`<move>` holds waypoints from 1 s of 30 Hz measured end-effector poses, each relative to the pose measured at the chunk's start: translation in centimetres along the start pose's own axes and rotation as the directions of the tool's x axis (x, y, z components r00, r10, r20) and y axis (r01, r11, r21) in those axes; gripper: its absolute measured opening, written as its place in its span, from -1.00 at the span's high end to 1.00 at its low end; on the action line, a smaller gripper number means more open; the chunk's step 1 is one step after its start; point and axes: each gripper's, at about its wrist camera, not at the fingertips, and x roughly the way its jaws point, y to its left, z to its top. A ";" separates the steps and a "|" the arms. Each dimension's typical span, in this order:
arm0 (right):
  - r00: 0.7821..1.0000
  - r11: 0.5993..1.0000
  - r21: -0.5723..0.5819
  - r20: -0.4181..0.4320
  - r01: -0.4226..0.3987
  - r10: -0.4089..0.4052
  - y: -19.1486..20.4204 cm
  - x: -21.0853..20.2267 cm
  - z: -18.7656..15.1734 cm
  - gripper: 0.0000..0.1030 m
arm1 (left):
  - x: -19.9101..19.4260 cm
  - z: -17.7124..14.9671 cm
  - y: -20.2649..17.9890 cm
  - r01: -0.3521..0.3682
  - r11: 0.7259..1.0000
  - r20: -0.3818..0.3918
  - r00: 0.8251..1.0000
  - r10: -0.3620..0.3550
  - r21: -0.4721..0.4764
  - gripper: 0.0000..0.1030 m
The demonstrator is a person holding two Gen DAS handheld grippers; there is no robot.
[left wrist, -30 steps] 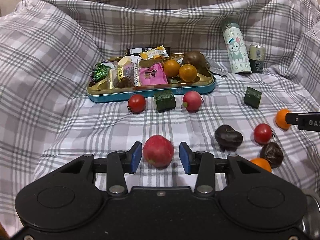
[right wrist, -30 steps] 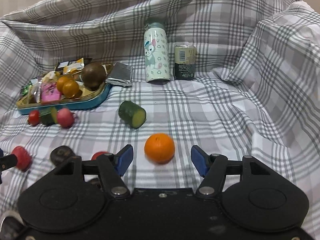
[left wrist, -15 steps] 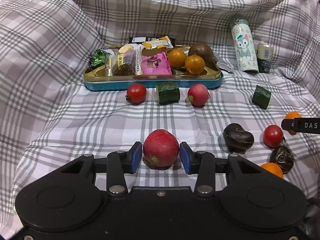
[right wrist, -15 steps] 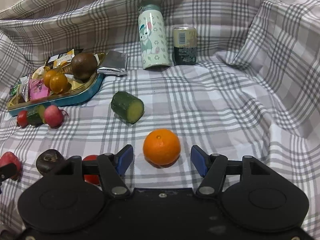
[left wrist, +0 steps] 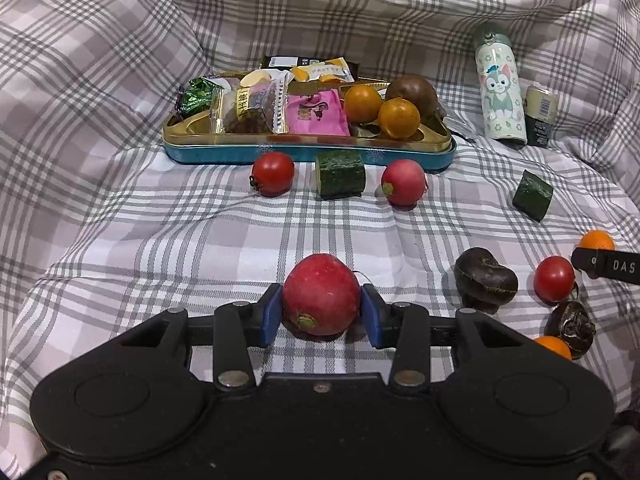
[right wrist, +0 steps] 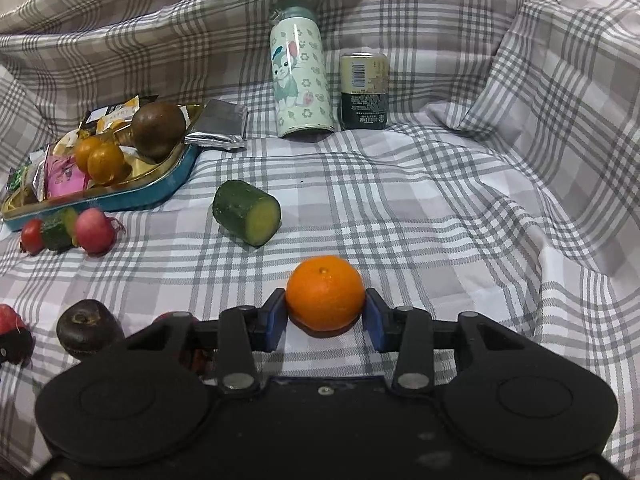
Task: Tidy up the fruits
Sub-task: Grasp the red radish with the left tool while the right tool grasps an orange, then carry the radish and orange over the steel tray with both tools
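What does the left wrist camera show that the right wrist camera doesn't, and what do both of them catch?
Only the left wrist view shows the left gripper shut on a red radish, a shrivelled dark fruit beside a small orange at the right edge, and the tin's left end.

Only the right wrist view shows the right gripper shut on an orange, and the silver packet in full.

Both show the blue tin, cartoon bottle, can and cucumber piece.
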 end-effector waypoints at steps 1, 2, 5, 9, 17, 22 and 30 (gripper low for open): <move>1.000 1.000 -0.007 0.003 0.003 -0.003 0.1 0.0 -0.1 0.18 | 0.0 0.0 0.0 0.001 1.000 0.004 1.000 -0.001 -0.004 0.04; 1.000 1.000 -0.013 0.004 0.005 -0.004 0.1 -0.1 -0.1 0.18 | -0.1 0.0 0.1 0.004 1.000 0.005 1.000 -0.004 -0.009 0.04; 1.000 1.000 -0.016 0.005 0.004 -0.004 0.1 -0.2 -0.1 0.18 | -0.2 0.1 0.5 0.022 0.999 0.010 1.000 -0.021 -0.038 0.05; 1.000 1.000 0.000 0.011 0.000 0.000 -0.1 -0.5 0.0 0.18 | -0.6 0.2 1.0 0.025 0.997 0.035 0.999 -0.023 -0.069 0.05; 0.997 1.000 0.002 0.073 -0.018 0.018 -0.5 -3.0 -0.3 0.18 | -1.9 0.0 0.9 0.047 0.998 0.056 0.997 -0.045 -0.052 0.06; 0.995 0.998 0.007 0.081 -0.056 0.056 -0.6 -6.3 -1.8 0.18 | -4.7 -1.1 0.7 0.064 0.997 0.064 0.996 -0.062 -0.031 0.06; 0.995 0.996 -0.012 0.030 -0.093 0.093 -0.3 -12.7 -8.1 0.18 | -9.8 -5.8 0.3 0.108 0.994 0.050 0.993 -0.108 -0.002 0.05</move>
